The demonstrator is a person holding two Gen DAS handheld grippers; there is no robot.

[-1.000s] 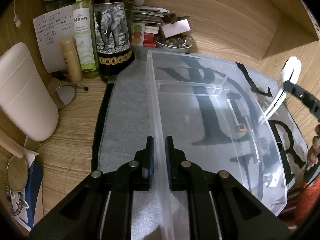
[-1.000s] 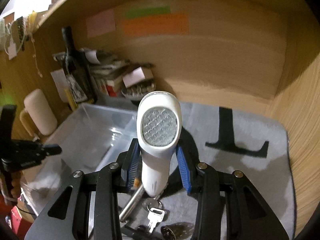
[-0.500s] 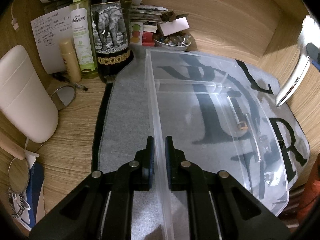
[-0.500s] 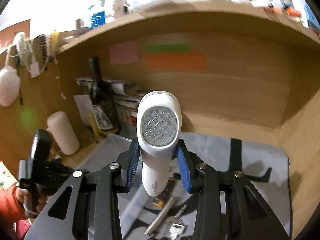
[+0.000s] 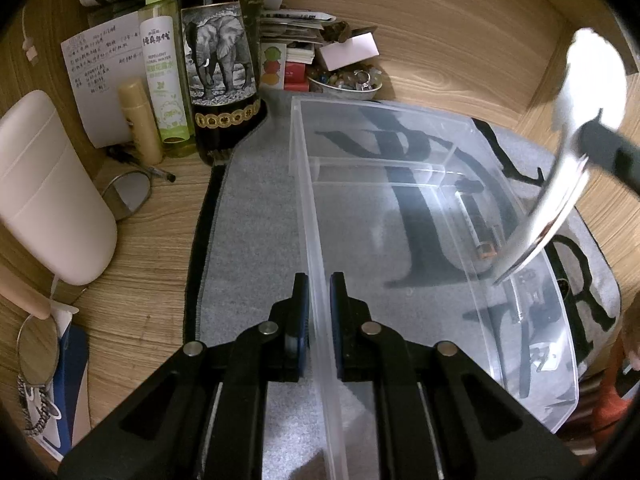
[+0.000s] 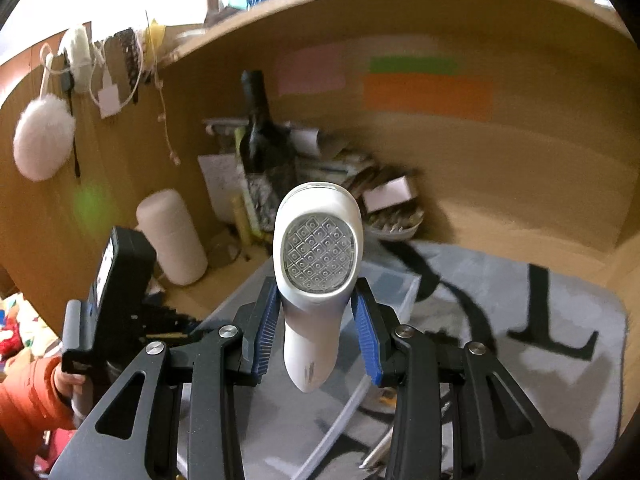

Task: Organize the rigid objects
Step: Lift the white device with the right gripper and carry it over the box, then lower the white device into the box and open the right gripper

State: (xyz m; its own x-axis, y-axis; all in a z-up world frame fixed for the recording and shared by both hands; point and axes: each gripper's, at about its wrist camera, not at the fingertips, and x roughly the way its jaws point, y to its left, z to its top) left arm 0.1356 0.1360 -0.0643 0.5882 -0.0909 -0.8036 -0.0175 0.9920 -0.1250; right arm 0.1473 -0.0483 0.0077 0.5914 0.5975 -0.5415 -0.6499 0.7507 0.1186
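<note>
Lint shaver (image 6: 318,280) higher above grey mat (image 5: 256,240).

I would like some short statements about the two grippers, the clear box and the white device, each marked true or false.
1. The left gripper is closed on the side wall of the clear plastic box. True.
2. The right gripper is empty. False: it holds the white handheld device between its blue pads.
3. The white handheld device lies inside the clear plastic box. False: it is held in the air, above the box's right side.
4. A bottle with an elephant label stands on the desk beyond the box. True.
5. The box sits directly on bare wood. False: it rests on a grey mat with black letters.
</note>
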